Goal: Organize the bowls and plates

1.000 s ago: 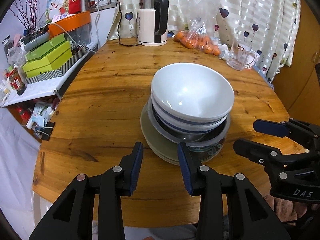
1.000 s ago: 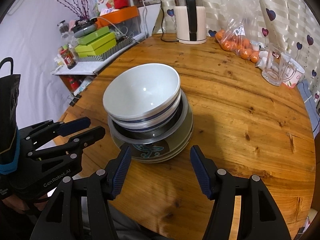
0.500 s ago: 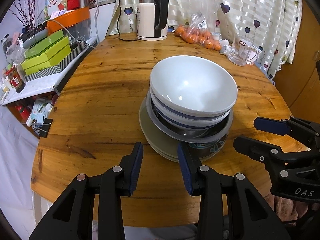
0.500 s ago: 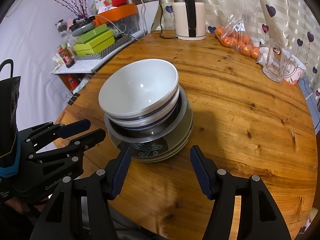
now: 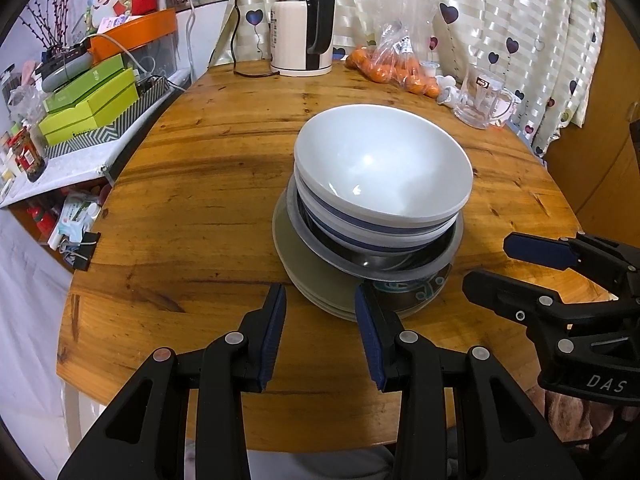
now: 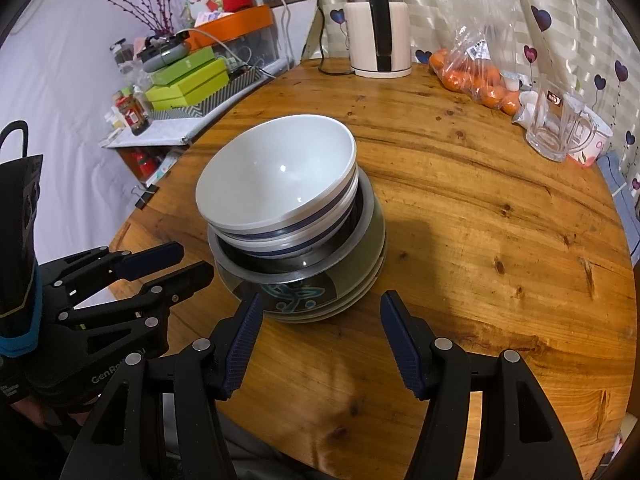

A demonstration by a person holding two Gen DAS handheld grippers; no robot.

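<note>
Standing near the front edge of the round wooden bench [image 5: 192,184], the stack of crockery was found in one pile: a white bowl [image 5: 380,160] on top, nested in a second bowl with a blue band [image 5: 360,232], both seated in a steel bowl [image 5: 400,266], which rested on a pile of greenish plates [image 5: 304,276].

The left gripper [image 5: 320,320] was held low at the near side of the stack, its fingers [image 5: 274,328] apart and empty. In the left wrist view the right-hand finger overlapped the near rim of the plates; whether it touched the rim could not be told. The left-hand finger stood over bare wood just beside the plates.

The right gripper [image 6: 320,332] was likewise at the near side of the stack, its fingers [image 6: 400,340] spread wider and holding nothing. In the right wrist view the plates' front rim lay between the two fingertips and just beyond them, with no contact seen.

Each gripper showed in the other's view, flanking the stack: the left one to the left of the pile, the right one to its right.

At the far edge of the bench stood an electric kettle [image 5: 302,26], a bag of oranges [image 5: 394,68] and a glass mug [image 5: 486,98], all well apart from the stack. Green boxes [image 5: 88,100] sat on a side shelf to the left.
</note>
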